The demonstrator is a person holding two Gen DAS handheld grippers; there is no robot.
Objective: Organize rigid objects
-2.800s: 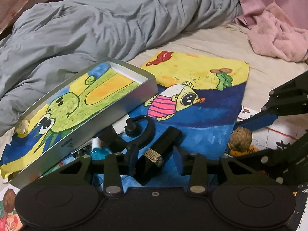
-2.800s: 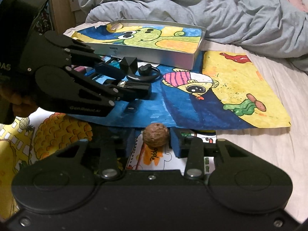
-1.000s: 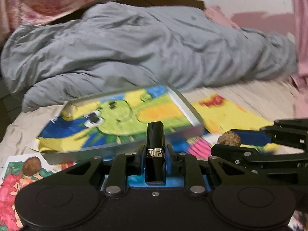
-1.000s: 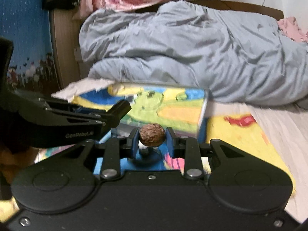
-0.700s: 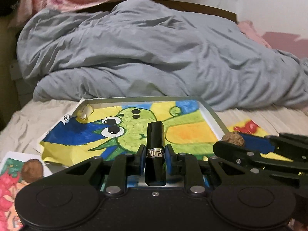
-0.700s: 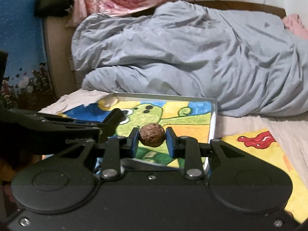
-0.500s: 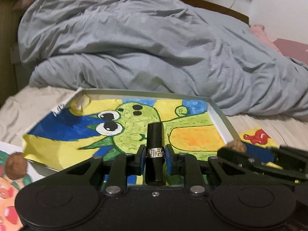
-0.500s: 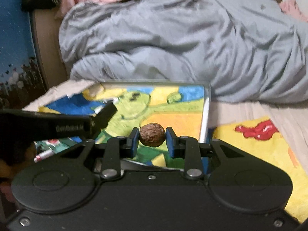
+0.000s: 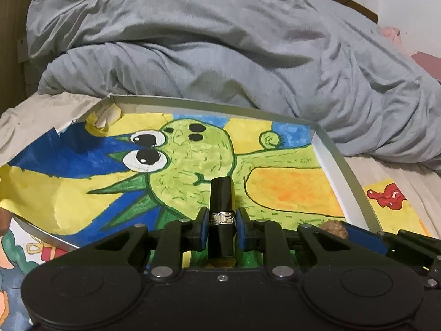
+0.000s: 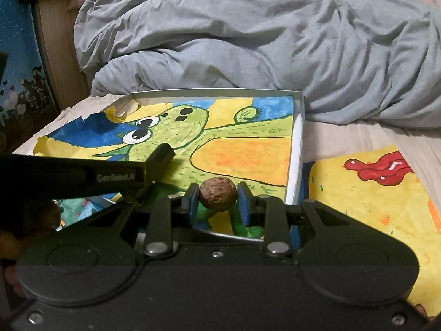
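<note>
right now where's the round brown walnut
The round brown walnut sits clamped between the right gripper jaws at the centre of the right wrist view, over the near edge of the shallow silver tray lined with a green cartoon painting.

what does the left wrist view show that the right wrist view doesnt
Only the left wrist view: the lipstick's silver band and a gift drawing. Only the right wrist view: a blue wall picture and the walnut seen whole between blue pads. Both: the tray lined with a green creature painting, the grey duvet, and both grippers shut on their objects.
</note>
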